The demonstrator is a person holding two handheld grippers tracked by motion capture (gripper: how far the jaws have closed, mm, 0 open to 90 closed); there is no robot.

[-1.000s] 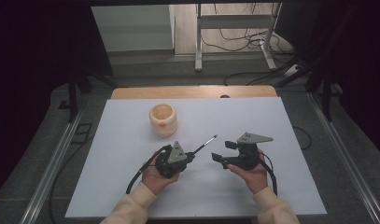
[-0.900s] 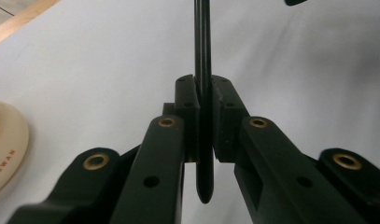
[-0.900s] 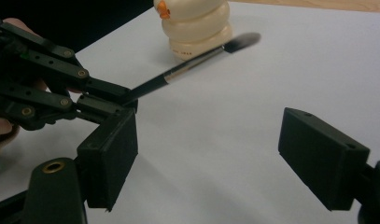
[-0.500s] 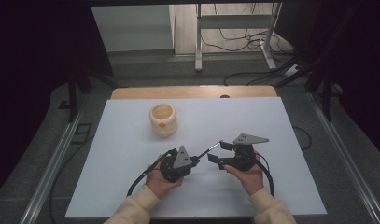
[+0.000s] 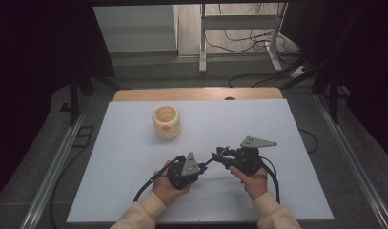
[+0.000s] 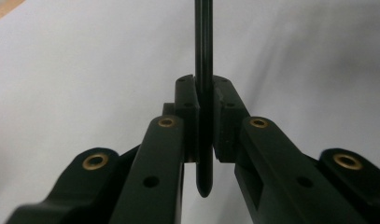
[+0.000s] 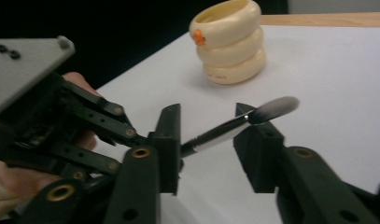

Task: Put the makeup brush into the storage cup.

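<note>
A cream cup (image 5: 166, 122) stands on the white table (image 5: 125, 157), its wall shaped like three stacked rounded rings, smooth and glossy, with a small orange mark (image 7: 197, 37) just under the rim. The cup is open at the top and upright. Beyond it, along the table's far edge, runs a strip of bare wood (image 5: 196, 94).

Nearer the person than the cup, and a little to its right, both hands meet over the table. The left gripper (image 5: 199, 166), matte black with brass-coloured rivets and a grey three-cornered plate on top, is clamped on a slim brush (image 7: 239, 122). In the left gripper view the thin, dark, round handle (image 6: 204, 93) runs straight up between the two jaws, which press against it from either side, and its rounded end pokes out below them.

The brush has a shiny metal collar and a soft grey tuft (image 7: 275, 108), blurred at its edges. In the right gripper view the brush reaches out from the left gripper into the gap of the right gripper (image 7: 208, 140), whose jaws stand well apart. The shaft lies between those jaws, close to the left one in that view, and the tuft hangs by the tip of the other; I cannot tell whether either jaw touches it. The cup stands well behind the brush.
</note>
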